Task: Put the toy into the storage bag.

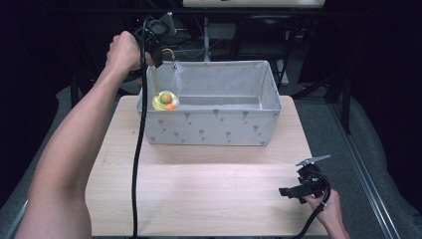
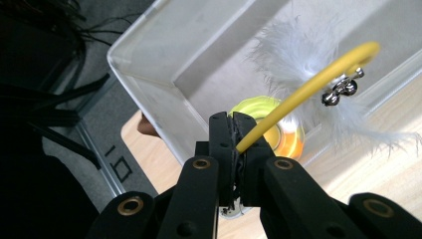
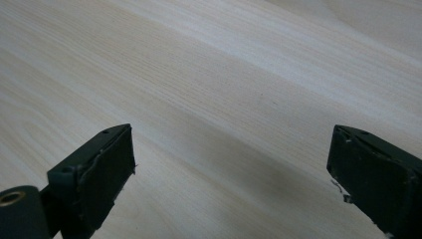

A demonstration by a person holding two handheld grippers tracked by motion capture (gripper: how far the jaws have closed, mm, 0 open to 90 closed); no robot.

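Left gripper point(image 2: 234, 149): jaws closed tight on the end of a thin yellow flexible wand with a pale feather tuft and small silver bells point(image 2: 308, 82), held above the left end of the grey fabric bin with a small printed pattern point(image 1: 214, 130).
Toy in bin: a round yellow-green translucent plastic toy with an orange patch point(image 1: 165, 100) sits at the bin's left inside corner, below the feather.
Right gripper point(image 1: 293, 191): jaws spread wide, nothing held, low over the pale wooden table point(image 1: 199, 199) near its right front corner.
Risk: the wand is pinched only at its tip, so I judge it may swivel or slip; the feather may catch the bin's rim.
View difference: the left gripper view shows bells and grip; the high view shows both arms' positions.
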